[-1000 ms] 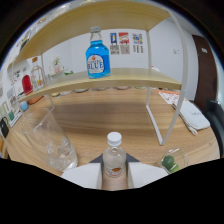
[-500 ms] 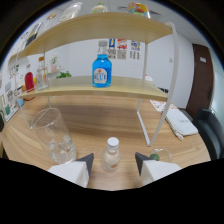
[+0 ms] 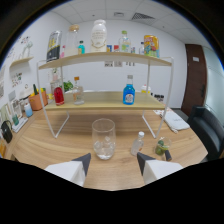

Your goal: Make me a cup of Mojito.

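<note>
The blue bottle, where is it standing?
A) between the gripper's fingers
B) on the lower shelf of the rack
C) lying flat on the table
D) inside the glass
B: the blue bottle stands upright on the lower shelf of the rack, behind the glass and well beyond the open gripper, which holds nothing.

Gripper (image 3: 114, 162) pulled back & up vs 1 s ago. Small clear bottle (image 3: 137, 144) was between the fingers then, now stands on table (image 3: 60, 142) ahead of right finger, apart from it; fingers wide open w/ nothing between. Glass (image 3: 104, 138), earlier off to the left, now just ahead, roughly centered. View wider: whole shelf rack (image 3: 105, 59) incl. top tier now shows; blue bottle (image 3: 129, 93) looks farther off.
</note>
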`<state>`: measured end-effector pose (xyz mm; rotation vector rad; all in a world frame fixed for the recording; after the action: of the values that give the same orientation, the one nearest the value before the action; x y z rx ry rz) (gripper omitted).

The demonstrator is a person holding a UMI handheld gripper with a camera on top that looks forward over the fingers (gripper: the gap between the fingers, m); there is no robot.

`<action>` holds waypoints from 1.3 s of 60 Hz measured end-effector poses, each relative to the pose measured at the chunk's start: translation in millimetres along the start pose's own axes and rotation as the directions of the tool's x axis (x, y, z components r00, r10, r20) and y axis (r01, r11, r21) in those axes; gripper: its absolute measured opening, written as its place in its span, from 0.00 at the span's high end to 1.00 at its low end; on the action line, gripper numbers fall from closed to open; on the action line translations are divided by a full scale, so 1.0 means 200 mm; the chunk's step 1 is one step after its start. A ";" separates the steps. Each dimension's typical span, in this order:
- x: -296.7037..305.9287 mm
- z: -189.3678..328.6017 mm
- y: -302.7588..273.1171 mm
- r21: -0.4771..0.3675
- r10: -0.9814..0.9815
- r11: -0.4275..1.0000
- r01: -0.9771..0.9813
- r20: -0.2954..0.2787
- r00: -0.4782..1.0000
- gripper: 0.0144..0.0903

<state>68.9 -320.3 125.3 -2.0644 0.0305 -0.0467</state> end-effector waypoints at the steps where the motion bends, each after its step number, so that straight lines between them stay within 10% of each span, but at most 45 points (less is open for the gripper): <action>1: -0.02 -0.01 0.00 -0.004 0.002 1.000 -0.002 -0.001 1.000 0.06; 43: -0.92 -0.35 -1.13 0.228 -0.041 0.974 0.014 0.114 0.993 0.05; 78: -1.17 0.19 -1.71 0.319 -0.017 0.948 -0.014 0.095 0.995 0.06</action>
<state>-161.6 -114.6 402.7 -1.7393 -0.0358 0.0450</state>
